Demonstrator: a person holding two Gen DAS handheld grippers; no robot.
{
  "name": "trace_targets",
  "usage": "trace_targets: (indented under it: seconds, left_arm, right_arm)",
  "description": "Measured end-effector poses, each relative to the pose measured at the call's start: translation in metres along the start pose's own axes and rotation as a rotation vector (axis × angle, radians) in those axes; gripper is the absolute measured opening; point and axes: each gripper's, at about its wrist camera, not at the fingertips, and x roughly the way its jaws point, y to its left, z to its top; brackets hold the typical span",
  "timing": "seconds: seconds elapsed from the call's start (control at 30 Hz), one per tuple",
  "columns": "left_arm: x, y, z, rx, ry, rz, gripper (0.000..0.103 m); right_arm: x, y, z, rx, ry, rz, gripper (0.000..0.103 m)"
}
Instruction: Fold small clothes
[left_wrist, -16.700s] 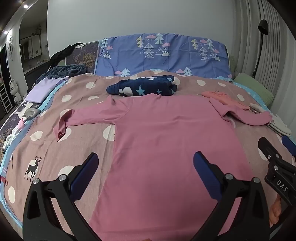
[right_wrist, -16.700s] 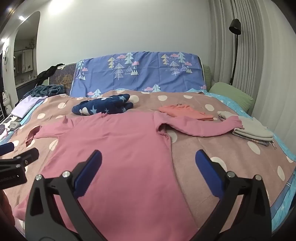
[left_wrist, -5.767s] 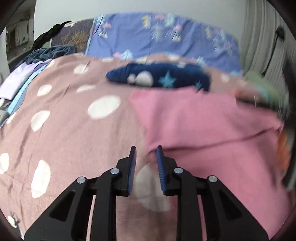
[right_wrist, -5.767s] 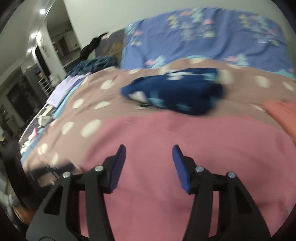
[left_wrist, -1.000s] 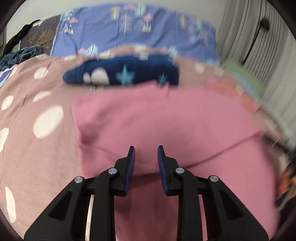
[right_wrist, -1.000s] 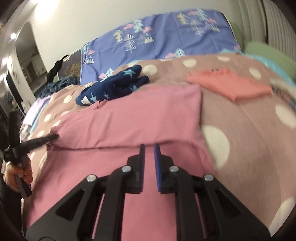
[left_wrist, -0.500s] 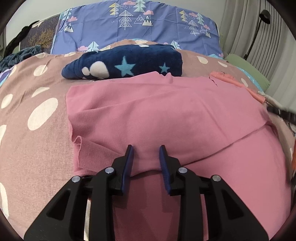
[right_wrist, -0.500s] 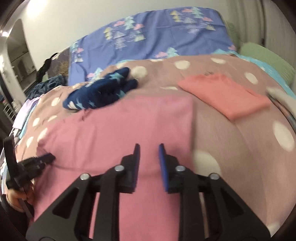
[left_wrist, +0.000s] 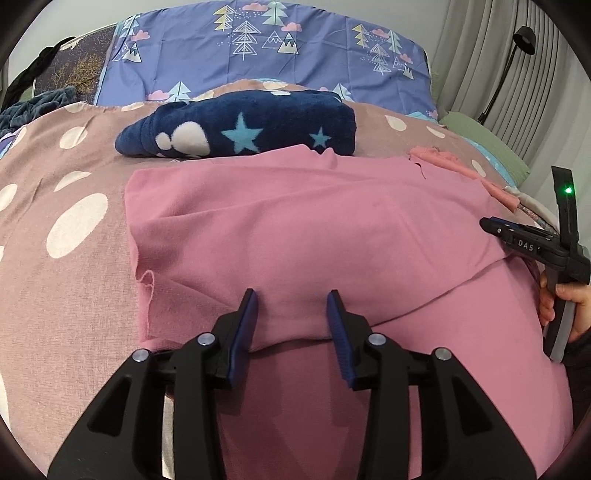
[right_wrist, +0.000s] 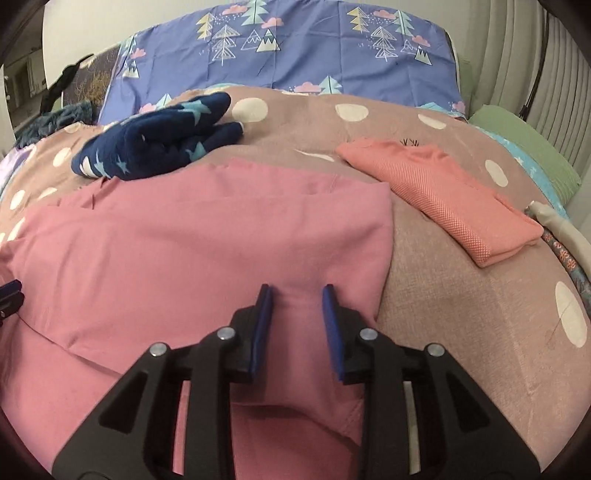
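Note:
A pink long-sleeved shirt (left_wrist: 314, 229) lies on the dotted bedspread (left_wrist: 66, 258), its upper part folded down over the lower part. My left gripper (left_wrist: 293, 314) sits at that fold's near edge, toward the left side. Its jaws are opening, and the pink cloth between the pads lies loose. My right gripper (right_wrist: 295, 302) is at the fold's right end, near the shirt's (right_wrist: 184, 251) side edge. Its jaws are opening too, with a low ridge of cloth between them. The right gripper (left_wrist: 524, 240) also shows in the left wrist view, held by a hand (left_wrist: 565, 306).
A folded navy star fleece (left_wrist: 240, 129) lies just beyond the shirt. A folded coral garment (right_wrist: 443, 195) lies to the right, with grey folded clothes (right_wrist: 561, 225) and a green pillow (right_wrist: 524, 147) past it. A blue tree-print pillow (left_wrist: 258, 48) stands at the head.
Both grippers' jaws have widened from nearly shut and let go of the folded cloth. The right gripper has shifted toward the shirt's right edge. The left gripper has stayed in place.

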Motion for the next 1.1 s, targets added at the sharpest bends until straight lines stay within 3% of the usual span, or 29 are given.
trace_targets:
  seconds: [0.17, 0.37, 0.47, 0.7, 1.03, 1.1]
  left_arm:
    - [-0.053, 0.007, -0.019, -0.069, -0.063, -0.154, 0.047]
    - [-0.102, -0.012, -0.073, 0.047, 0.003, -0.077, 0.047]
    - [-0.117, -0.019, -0.1, 0.081, 0.025, -0.054, 0.055]
    - [-0.135, -0.024, -0.146, 0.085, 0.079, 0.001, 0.055]
    - [-0.181, -0.023, -0.199, 0.046, 0.091, -0.041, 0.064]
    - [-0.191, -0.023, -0.21, 0.022, 0.098, -0.092, 0.064]
  right_arm:
    - [-0.064, -0.015, -0.025, -0.033, -0.029, 0.036, 0.032]
    - [-0.117, -0.029, -0.079, -0.048, -0.019, 0.087, 0.034]
    - [-0.136, -0.032, -0.101, -0.039, -0.015, 0.112, 0.035]
    - [-0.156, -0.038, -0.151, -0.015, 0.047, 0.138, 0.041]
    - [-0.201, -0.052, -0.215, -0.007, 0.079, 0.238, 0.045]
    - [-0.209, -0.054, -0.226, 0.011, 0.081, 0.271, 0.046]
